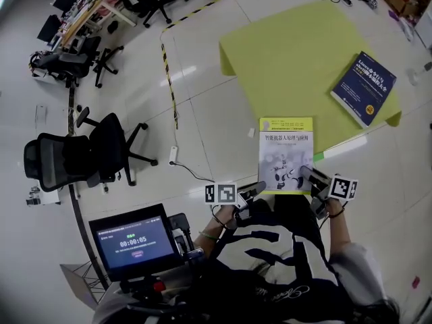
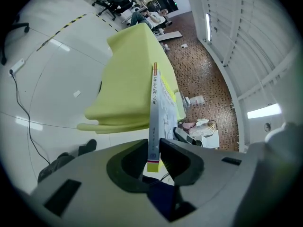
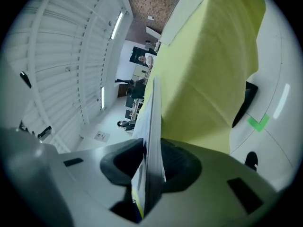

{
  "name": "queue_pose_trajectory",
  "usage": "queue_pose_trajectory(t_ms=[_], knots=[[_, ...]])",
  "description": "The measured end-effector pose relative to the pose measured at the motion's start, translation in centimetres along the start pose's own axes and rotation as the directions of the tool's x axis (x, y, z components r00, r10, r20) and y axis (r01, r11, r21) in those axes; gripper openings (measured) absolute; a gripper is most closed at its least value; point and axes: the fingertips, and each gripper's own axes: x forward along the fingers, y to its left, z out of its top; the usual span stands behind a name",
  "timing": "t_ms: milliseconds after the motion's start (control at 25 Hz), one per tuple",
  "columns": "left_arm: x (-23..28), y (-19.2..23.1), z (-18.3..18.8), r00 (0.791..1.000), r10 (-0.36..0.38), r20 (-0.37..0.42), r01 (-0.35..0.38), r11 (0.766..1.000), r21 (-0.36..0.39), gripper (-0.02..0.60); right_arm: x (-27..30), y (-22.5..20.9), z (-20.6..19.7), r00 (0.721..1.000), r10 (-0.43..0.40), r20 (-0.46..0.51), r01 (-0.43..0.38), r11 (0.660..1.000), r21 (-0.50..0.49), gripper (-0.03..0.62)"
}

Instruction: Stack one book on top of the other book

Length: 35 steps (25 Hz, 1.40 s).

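Down by the person's body both forearms reach forward, one at each near corner of the white-and-yellow paperback book [image 1: 286,150]. The left gripper [image 1: 251,193] clamps the book's near left corner. In the left gripper view the spine stands edge-on between pads pressed to both covers. The right gripper [image 1: 307,177] pinches the near right corner likewise. The book's far end overlaps the near edge of the yellow-green cloth-covered table [image 1: 290,52] — well apart from the dark blue paperback book [image 1: 364,86] lying at the table's right corner.

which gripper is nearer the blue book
Right. The right gripper grips the white book's near right corner, below the blue book; the left gripper grips its near left corner, farther off.
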Motion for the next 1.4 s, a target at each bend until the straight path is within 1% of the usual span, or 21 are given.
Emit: queue_pose_trajectory(t_ms=[120,160,280,360,400,440,520,560,600,680,760,840,920,1040,1160,1280,1400], knots=[[-0.2,1.0,0.1,0.999,0.038,0.000,-0.038,0.996,0.079,0.086,0.2,1.2,-0.5,0.999,0.037,0.031,-0.039,0.998,0.048,0.079],[-0.1,1.2,0.3,0.999,0.045,-0.009,-0.043,0.994,0.105,0.091,0.1,1.4,-0.6,0.999,0.029,0.043,-0.031,0.998,0.055,0.074],[-0.1,1.5,0.6,0.998,0.034,-0.060,-0.024,0.987,0.159,0.095,-0.8,0.2,-1.5,0.994,-0.096,0.056,0.089,0.990,0.113,0.069],[-0.8,1.8,0.7,0.997,0.023,-0.077,-0.008,0.980,0.197,0.097,-1.0,0.1,-2.8,0.988,-0.137,0.068,0.127,0.982,0.137,0.069],[-1.2,2.0,1.1,0.998,0.017,-0.060,-0.004,0.978,0.206,0.097,-1.0,0.3,-3.3,0.987,-0.142,0.077,0.130,0.981,0.142,0.068],[-1.5,2.0,1.8,1.000,0.008,-0.025,-0.002,0.980,0.199,0.097,-1.0,0.6,-3.6,0.986,-0.142,0.085,0.128,0.981,0.146,0.067],[-1.6,2.2,3.8,0.999,-0.013,0.043,0.007,0.988,0.153,0.097,-1.0,1.0,-4.0,0.986,-0.141,0.093,0.127,0.981,0.146,0.067],[-1.2,2.3,4.6,0.998,-0.022,0.055,0.014,0.990,0.140,0.097,-1.0,1.1,-4.1,0.985,-0.140,0.097,0.125,0.982,0.139,0.067],[-0.6,2.3,5.1,0.998,-0.030,0.050,0.023,0.990,0.142,0.097,-1.0,1.2,-4.1,0.986,-0.133,0.103,0.120,0.985,0.125,0.067],[0.7,2.0,5.6,0.999,-0.047,0.015,0.044,0.985,0.164,0.097,-0.9,1.6,-4.2,0.987,-0.106,0.124,0.096,0.992,0.087,0.066],[1.2,1.6,5.7,0.998,-0.064,-0.007,0.064,0.983,0.172,0.097,-1.0,2.1,-4.4,0.984,-0.098,0.150,0.087,0.993,0.075,0.067],[0.7,1.3,5.2,0.997,-0.072,-0.012,0.073,0.981,0.177,0.097,-1.4,2.6,-5.2,0.978,-0.118,0.172,0.107,0.992,0.070,0.066],[-0.2,0.9,4.2,0.998,-0.064,-0.012,0.065,0.975,0.213,0.097,-1.9,3.5,-6.2,0.972,-0.139,0.187,0.133,0.990,0.043,0.066],[-1.5,0.1,2.7,0.999,-0.045,0.010,0.040,0.962,0.270,0.092,-2.7,5.1,-7.4,0.967,-0.154,0.204,0.159,0.987,-0.010,0.067],[-2.8,-0.7,1.6,0.998,-0.048,0.040,0.035,0.958,0.284,0.091,-3.5,6.3,-8.9,0.958,-0.165,0.233,0.175,0.984,-0.022,0.069],[-4.1,-2.0,0.5,0.996,-0.060,0.059,0.039,0.948,0.315,0.089,-4.4,7.6,-10.1,0.949,-0.145,0.279,0.163,0.986,-0.043,0.069],[-4.5,-5.1,0.0,0.995,-0.080,0.062,0.053,0.930,0.363,0.089,-6.5,9.8,-9.7,0.935,-0.109,0.337,0.140,0.988,-0.068,0.069]])
